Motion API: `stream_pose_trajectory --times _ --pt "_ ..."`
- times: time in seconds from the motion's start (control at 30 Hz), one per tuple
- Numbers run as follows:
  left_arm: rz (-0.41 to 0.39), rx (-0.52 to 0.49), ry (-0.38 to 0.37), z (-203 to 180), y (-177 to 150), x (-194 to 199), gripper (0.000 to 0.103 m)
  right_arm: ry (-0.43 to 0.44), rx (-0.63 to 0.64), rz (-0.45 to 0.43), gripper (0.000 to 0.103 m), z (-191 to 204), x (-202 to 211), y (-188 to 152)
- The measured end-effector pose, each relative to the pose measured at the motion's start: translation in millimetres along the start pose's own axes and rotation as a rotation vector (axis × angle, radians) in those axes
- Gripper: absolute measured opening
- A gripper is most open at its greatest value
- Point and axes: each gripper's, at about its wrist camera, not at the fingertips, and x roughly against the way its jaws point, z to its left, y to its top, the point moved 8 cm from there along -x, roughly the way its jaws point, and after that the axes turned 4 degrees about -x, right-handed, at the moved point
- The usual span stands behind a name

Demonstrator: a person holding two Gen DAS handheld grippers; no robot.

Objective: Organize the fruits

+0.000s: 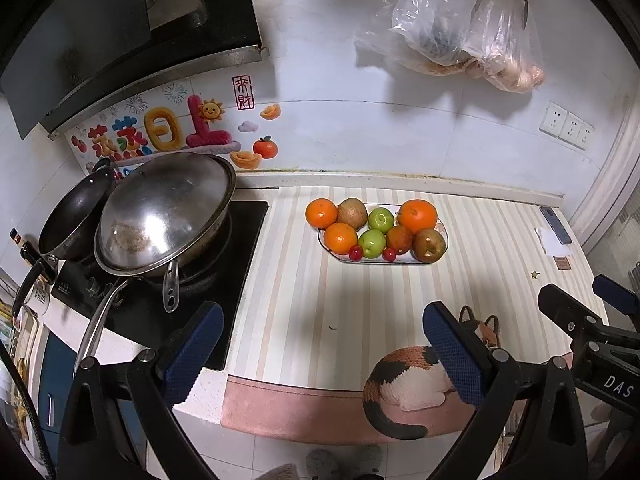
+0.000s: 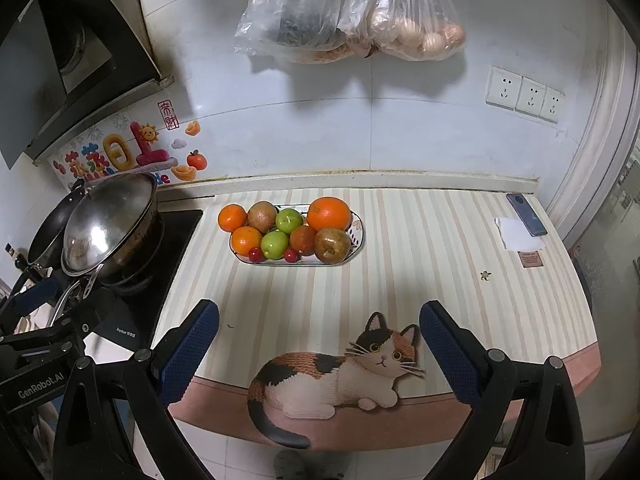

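An oval plate (image 1: 443, 227) (image 2: 357, 227) sits near the back of the striped counter mat, heaped with fruit: three oranges, the largest (image 1: 417, 214) (image 2: 328, 213) at back right, two green apples (image 1: 371, 243) (image 2: 275, 245), brownish apples (image 1: 429, 245) (image 2: 331, 245) and two small red cherries (image 1: 355, 253) (image 2: 256, 255). My left gripper (image 1: 320, 322) hangs open over the mat's front edge, well short of the plate. My right gripper (image 2: 318, 322) is open too, above the cat picture, with nothing between its fingers. The right gripper's body shows at the far right of the left wrist view.
A lidded wok (image 1: 168, 216) (image 2: 110, 224) and a black pan (image 1: 76, 216) stand on the stove at left, handles pointing toward me. A phone (image 2: 526, 214) (image 1: 555, 225) and white paper (image 2: 518, 234) lie at back right. Plastic bags (image 2: 352, 12) hang on the wall above.
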Motion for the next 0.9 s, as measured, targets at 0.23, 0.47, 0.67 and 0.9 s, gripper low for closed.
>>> stream_pose_trajectory --times 0.23,0.47,0.67,0.9 --pt "-0.003 0.005 0.0 0.4 -0.2 0.9 0.102 0.002 0.002 0.002 0.102 0.6 0.5 -0.1" --pt "-0.002 0.007 0.001 0.3 0.0 1.3 0.102 0.001 0.004 0.004 0.102 -0.1 -0.1 -1.2" --pt "-0.003 0.008 -0.003 0.7 1.2 1.6 0.102 -0.001 0.003 0.008 0.102 -2.5 -3.0 -3.9" --pt "-0.006 0.004 -0.007 -2.1 3.4 0.6 0.102 0.0 0.003 0.009 0.102 -4.9 -3.1 -2.7"
